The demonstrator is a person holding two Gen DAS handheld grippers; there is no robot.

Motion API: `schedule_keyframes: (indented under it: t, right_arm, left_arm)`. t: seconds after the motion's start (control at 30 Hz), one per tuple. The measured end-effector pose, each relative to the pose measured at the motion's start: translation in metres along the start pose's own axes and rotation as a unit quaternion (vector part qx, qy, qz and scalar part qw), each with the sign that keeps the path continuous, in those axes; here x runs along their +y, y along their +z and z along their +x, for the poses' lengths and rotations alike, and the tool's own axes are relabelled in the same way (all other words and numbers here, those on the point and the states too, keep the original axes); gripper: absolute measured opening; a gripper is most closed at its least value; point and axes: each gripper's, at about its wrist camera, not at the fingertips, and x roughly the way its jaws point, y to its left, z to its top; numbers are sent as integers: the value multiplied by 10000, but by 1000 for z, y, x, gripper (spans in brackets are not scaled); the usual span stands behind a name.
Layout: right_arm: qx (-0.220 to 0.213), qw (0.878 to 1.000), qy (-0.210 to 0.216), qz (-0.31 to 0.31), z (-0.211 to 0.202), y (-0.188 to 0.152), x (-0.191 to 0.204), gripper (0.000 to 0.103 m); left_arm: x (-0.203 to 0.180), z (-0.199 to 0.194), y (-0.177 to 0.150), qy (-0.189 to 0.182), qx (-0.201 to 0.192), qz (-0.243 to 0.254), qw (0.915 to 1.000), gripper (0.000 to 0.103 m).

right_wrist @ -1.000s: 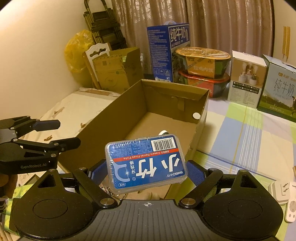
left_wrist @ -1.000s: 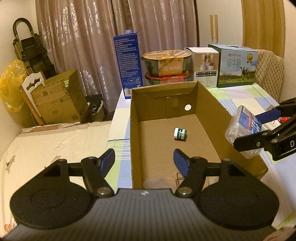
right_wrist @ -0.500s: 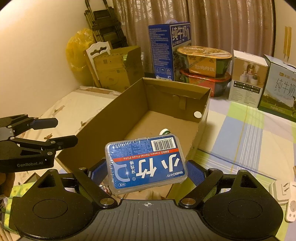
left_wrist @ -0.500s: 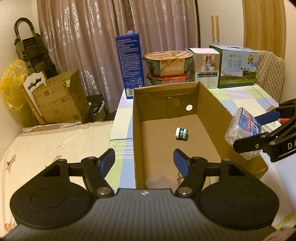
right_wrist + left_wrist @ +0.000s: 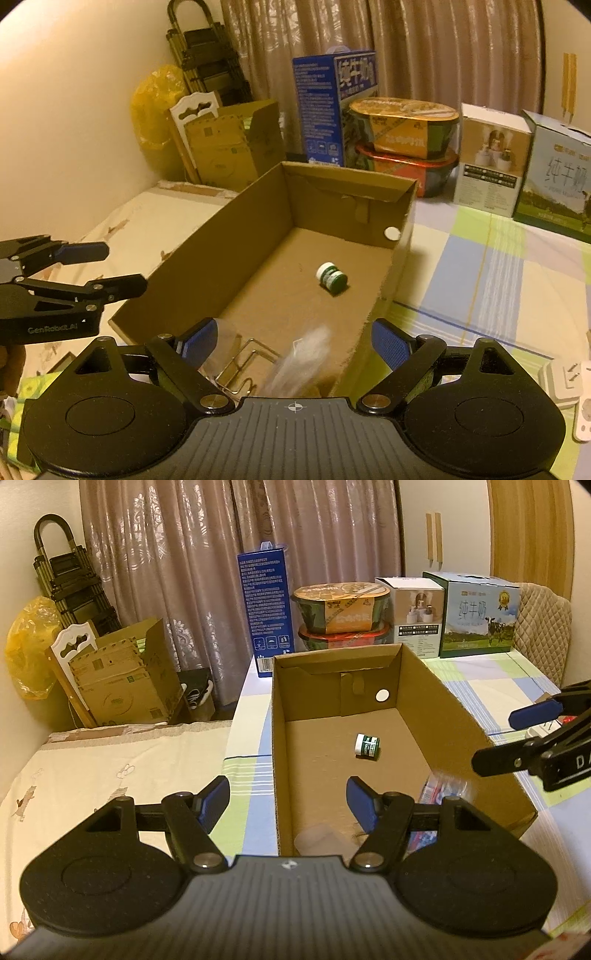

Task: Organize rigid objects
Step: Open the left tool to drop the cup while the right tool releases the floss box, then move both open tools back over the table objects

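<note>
The right hand-held gripper [image 5: 293,341] stood with its blue pads spread wide and gripped nothing; directly between and just beyond them, low in the frame, a clear plastic pick case [image 5: 299,360] showed as a motion-blurred streak inside the near end of the open cardboard box [image 5: 207,254]. Beside that blur, toward the lower left of the box floor, lay a bent wire rack [image 5: 242,363]. The left hand-held gripper [image 5: 288,801] was also empty, its pads apart at a moderate gap, straddling the box's left wall near the bottom of its own view; in that view the blurred case [image 5: 445,788] sat at the lower right of the box interior, below the right gripper's dark fingers at the right edge. Farther in, at mid-floor, a small green-and-white jar [image 5: 331,277] lay on its side, well apart from the case. Beyond the box, on the checked tabletop [image 5: 491,280], stood a tall blue carton [image 5: 325,107], two stacked noodle bowls [image 5: 404,144] and a white product box [image 5: 493,158], with curtains [image 5: 424,44] behind them.
</note>
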Motion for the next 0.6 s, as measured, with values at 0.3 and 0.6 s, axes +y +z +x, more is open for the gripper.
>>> schedule_keyframes:
  t: [0.3, 0.6]
  right_arm:
    - [-44, 9999, -72, 91, -17, -7, -5, 88]
    - [-174, 9997, -127, 121, -50, -17, -4, 88]
  left_arm:
    - [-6, -13, 0, 13, -56, -81, 10000, 68]
    - [-20, -33, 2, -77, -63, -205, 9997, 69]
